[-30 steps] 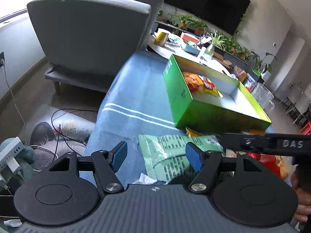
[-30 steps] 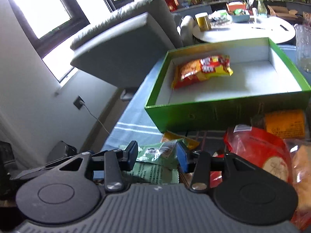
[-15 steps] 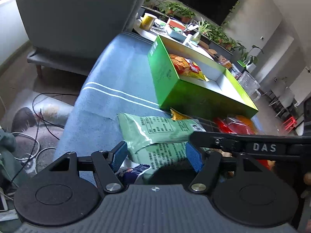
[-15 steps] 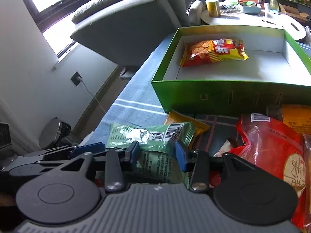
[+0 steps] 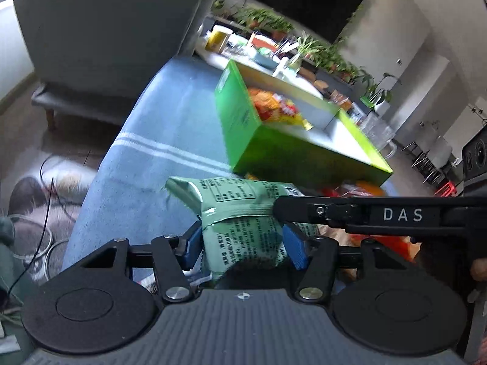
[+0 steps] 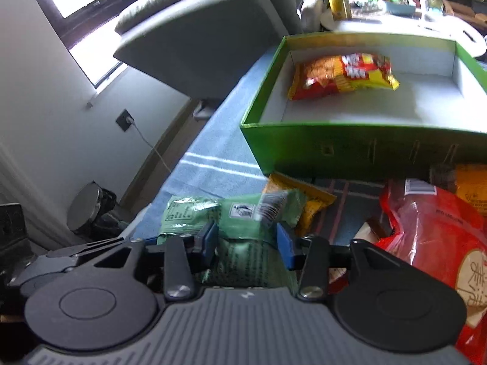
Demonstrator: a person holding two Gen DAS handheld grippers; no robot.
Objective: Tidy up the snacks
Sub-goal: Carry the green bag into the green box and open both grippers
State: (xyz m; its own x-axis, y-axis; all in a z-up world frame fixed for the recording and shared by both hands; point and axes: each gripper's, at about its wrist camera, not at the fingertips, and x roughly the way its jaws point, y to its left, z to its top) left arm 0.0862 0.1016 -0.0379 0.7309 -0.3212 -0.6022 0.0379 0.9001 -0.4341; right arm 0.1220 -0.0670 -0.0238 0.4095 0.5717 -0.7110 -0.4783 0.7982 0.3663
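A green snack bag [image 5: 243, 231] lies at the near edge of the blue-clothed table. My left gripper [image 5: 243, 246] is closing; its blue pads squeeze the bag, whose far end flares out crumpled. In the right wrist view the same green bag [image 6: 243, 213] fills the gap of my right gripper [image 6: 247, 243]. Those jaws are closing and stand wide, with no squeeze showing. One of the right gripper's fingers [image 5: 304, 210] lies against the bag's right side. Beyond stands the open green box [image 6: 334, 149] with an orange-red snack pack [image 6: 341, 76] inside.
A yellow pack [image 6: 310, 200], a large red bag [image 6: 432, 222] and an orange pack [image 6: 471, 188] lie in front of the box. A grey armchair [image 5: 106, 30] stands left of the table, a cluttered round white table [image 6: 395, 24] behind it. Cables lie on the floor.
The left jaws have narrowed onto the green bag, which is now bunched between the pads. The right gripper has come down around the same bag with its jaws slightly narrower.
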